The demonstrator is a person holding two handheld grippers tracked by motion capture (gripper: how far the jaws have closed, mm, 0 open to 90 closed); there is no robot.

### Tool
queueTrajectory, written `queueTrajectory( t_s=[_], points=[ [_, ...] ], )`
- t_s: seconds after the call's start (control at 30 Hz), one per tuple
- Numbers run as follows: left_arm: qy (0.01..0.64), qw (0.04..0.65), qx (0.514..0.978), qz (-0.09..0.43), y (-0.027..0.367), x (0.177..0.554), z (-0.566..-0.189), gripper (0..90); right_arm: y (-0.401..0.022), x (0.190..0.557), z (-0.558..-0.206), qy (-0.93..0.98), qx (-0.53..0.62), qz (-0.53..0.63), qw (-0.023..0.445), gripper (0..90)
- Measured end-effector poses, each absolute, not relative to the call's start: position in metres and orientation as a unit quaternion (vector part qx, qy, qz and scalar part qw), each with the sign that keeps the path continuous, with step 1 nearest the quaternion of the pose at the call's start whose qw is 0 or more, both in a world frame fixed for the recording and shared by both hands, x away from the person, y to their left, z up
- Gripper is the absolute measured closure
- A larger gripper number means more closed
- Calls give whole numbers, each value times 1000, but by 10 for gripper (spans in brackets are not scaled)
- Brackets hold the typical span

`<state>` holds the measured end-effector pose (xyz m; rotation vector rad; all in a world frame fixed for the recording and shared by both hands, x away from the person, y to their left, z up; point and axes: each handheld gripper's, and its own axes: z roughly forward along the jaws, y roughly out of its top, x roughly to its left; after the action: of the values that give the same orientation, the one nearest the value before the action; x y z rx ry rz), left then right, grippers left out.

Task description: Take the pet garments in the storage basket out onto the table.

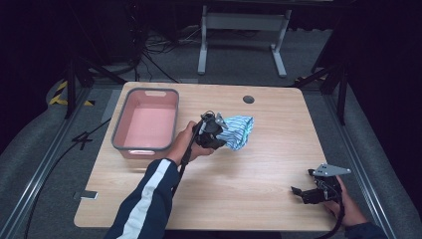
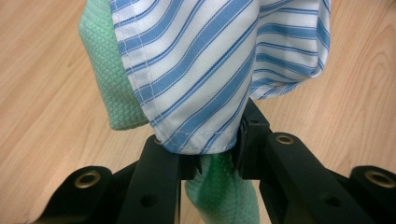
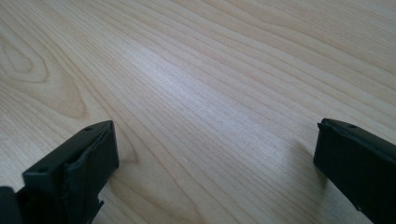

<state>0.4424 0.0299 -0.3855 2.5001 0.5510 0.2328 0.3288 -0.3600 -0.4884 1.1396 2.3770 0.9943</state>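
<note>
A blue-and-white striped cloth lies bunched near the middle of the wooden table, with a green waffle-weave cloth folded under it. My left gripper is shut on both, its jaws pinching the striped hem and the green cloth together. The bundle hangs just above the tabletop. My right gripper rests near the table's front right corner, open, with bare wood between its jaws.
A pink basin with a grey rim stands at the left of the table, close to my left hand. A dark round cable hole sits near the far edge. Beyond the table are a white desk frame and floor cables.
</note>
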Motion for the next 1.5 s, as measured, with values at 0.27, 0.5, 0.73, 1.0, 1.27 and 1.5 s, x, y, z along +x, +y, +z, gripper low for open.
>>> queueTrajectory(
  t_s=[0.27, 0.5, 0.73, 1.0, 1.27, 1.5],
  points=[
    [199, 263, 941, 72, 17, 444, -406, 737, -360, 329, -488, 833, 399, 348, 161, 3],
    [198, 246, 946, 66, 13, 444, -420, 721, -360, 329, -488, 833, 399, 348, 161, 3],
    [204, 237, 948, 59, 12, 442, -430, 653, -360, 329, -488, 833, 399, 348, 161, 3],
    [210, 237, 947, 50, 15, 440, -435, 571, -360, 329, -488, 833, 399, 348, 161, 3],
    [211, 246, 944, 61, 18, 435, -428, 474, -360, 329, -488, 833, 399, 348, 161, 3],
    [210, 246, 943, 76, 19, 431, -420, 363, -360, 329, -488, 833, 399, 348, 161, 3]
  ],
)
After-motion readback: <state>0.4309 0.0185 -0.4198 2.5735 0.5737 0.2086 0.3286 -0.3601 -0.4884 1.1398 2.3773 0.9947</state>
